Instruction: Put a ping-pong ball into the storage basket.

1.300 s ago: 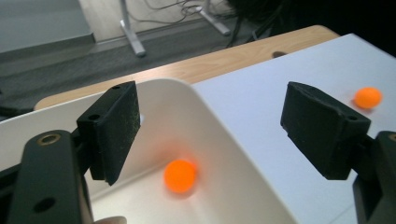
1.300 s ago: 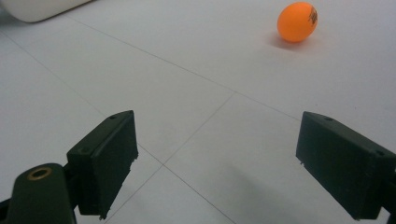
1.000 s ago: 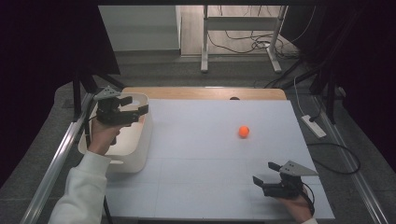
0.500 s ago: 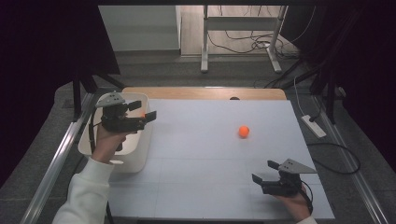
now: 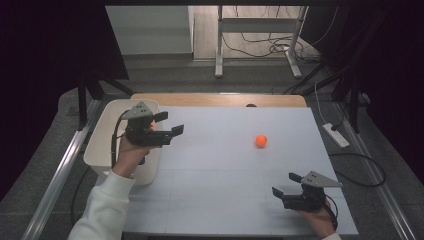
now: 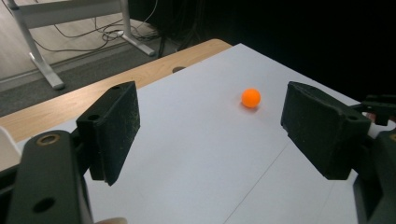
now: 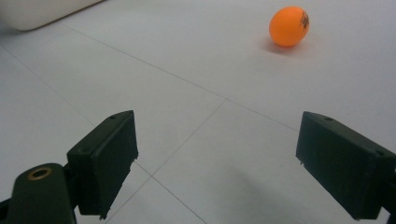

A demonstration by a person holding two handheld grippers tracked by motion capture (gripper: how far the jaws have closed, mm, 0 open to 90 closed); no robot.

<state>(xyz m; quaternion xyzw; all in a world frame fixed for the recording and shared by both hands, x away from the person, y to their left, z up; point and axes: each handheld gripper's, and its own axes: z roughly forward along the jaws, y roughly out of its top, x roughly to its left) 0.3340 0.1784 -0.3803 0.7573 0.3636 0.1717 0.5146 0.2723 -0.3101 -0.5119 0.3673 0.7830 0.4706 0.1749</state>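
Orange ball (image 5: 260, 141) lies alone on the white table (image 5: 215, 200), well apart from both grippers. Left gripper (image 5: 169, 131) hovers by the white bin (image 5: 100, 145), jaws wide and empty; right gripper (image 5: 284, 186) rests near the table's front edge, jaws also spread, holding nothing.

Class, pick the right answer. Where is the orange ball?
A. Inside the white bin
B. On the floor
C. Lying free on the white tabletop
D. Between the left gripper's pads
C: the orange ball rests alone on the white tabletop, apart from both grippers.
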